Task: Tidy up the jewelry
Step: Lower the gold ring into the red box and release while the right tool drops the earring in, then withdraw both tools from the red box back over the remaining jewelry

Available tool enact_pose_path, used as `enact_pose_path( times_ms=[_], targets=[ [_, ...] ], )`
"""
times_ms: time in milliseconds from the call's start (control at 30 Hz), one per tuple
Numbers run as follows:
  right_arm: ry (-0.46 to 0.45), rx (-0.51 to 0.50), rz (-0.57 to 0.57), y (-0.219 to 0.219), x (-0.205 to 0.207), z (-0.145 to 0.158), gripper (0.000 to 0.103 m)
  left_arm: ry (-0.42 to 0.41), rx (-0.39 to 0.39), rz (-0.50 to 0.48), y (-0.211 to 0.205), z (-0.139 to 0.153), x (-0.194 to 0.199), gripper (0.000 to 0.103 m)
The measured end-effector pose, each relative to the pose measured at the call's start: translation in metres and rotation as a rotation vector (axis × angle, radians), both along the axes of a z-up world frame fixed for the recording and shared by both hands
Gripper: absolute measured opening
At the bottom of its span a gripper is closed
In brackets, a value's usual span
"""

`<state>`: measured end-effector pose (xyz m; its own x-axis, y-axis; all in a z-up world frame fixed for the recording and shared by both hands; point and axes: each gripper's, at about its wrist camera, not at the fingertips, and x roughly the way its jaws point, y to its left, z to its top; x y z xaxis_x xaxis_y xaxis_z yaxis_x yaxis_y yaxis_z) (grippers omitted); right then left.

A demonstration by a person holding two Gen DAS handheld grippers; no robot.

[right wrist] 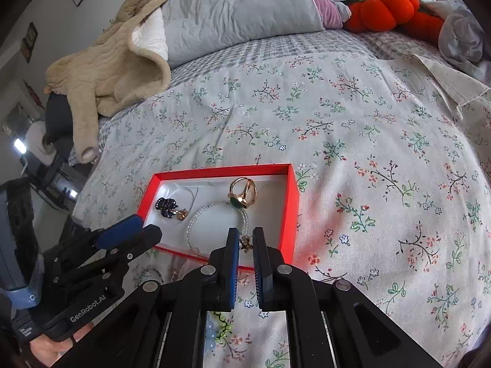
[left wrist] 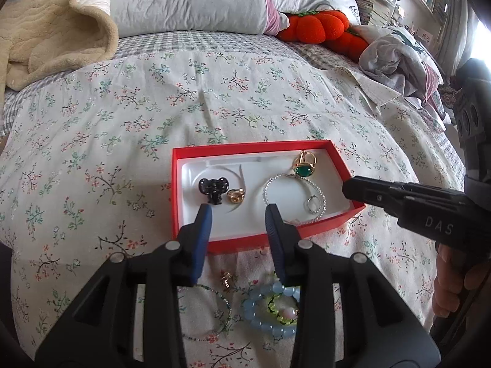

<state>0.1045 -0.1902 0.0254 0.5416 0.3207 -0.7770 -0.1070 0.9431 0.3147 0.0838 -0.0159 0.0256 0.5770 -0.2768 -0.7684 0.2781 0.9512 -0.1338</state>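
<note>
Now the red box (left wrist: 190, 153) lies on the floral bedspread (left wrist: 122, 116), and several pieces of jewelry are already inside it. On its white liner I see a black elephant charm (left wrist: 214, 189) with a small gold ring (left wrist: 235, 195) just beside it. On the other side of the box lies a silver chain (left wrist: 294, 194), and a big gold ring with a green stone (left wrist: 303, 165) rests at the far end of this chain.

The left gripper (left wrist: 239, 211) hovers over the near edge of the box. Its blue fingers (left wrist: 202, 230) stand apart and nothing is between them. The right gripper (right wrist: 245, 239) is over the near right corner of the box, and its fingers are almost together. A small dark and gold piece (right wrist: 245, 243) sits in the narrow gap at the tips; I cannot tell if the pads really press on it.

Some jewelry is not yet in the box. Near the person, on the bedspread, lie a blue bead bracelet (left wrist: 270, 312), a green bead bracelet (left wrist: 277, 306) inside it, a thin beaded chain (left wrist: 214, 312) and a small gold earring (left wrist: 227, 279). Farther away, a beige blanket (left wrist: 46, 30), a grey pillow (left wrist: 190, 0) and an orange plush toy (left wrist: 319, 27) are at the head of the bed.
</note>
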Motion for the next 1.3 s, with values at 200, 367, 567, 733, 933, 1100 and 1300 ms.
enact_pose_path(
  times_ms=[200,367,567,733,933,1100,1300],
  targets=[
    [0.03,-0.03,0.002,0.013,0.012,-0.008,0.009,0.038,0.056,0.033,0.012,-0.009,-0.005,0.039],
    [0.046,-0.049,-0.01,0.017,0.019,-0.014,0.01,0.054,0.044,0.053,0.021,-0.011,-0.008,0.039],
    [0.046,-0.035,-0.023,0.014,0.017,-0.009,0.011,0.072,0.018,0.07,0.028,-0.01,-0.008,0.039],
    [0.036,-0.049,-0.017,0.009,0.002,-0.002,0.012,0.097,0.032,0.079,0.029,-0.014,-0.008,0.04],
    [0.045,-0.071,0.018,0.006,-0.021,0.001,0.013,0.146,0.033,0.088,0.034,-0.023,-0.012,0.059],
    [0.08,-0.1,0.028,0.005,-0.033,-0.008,0.013,0.183,0.054,0.102,0.039,-0.033,-0.019,0.062],
    [0.115,-0.13,0.043,0.005,-0.044,-0.02,0.013,0.222,0.088,0.119,0.047,-0.043,-0.026,0.066]
  ],
)
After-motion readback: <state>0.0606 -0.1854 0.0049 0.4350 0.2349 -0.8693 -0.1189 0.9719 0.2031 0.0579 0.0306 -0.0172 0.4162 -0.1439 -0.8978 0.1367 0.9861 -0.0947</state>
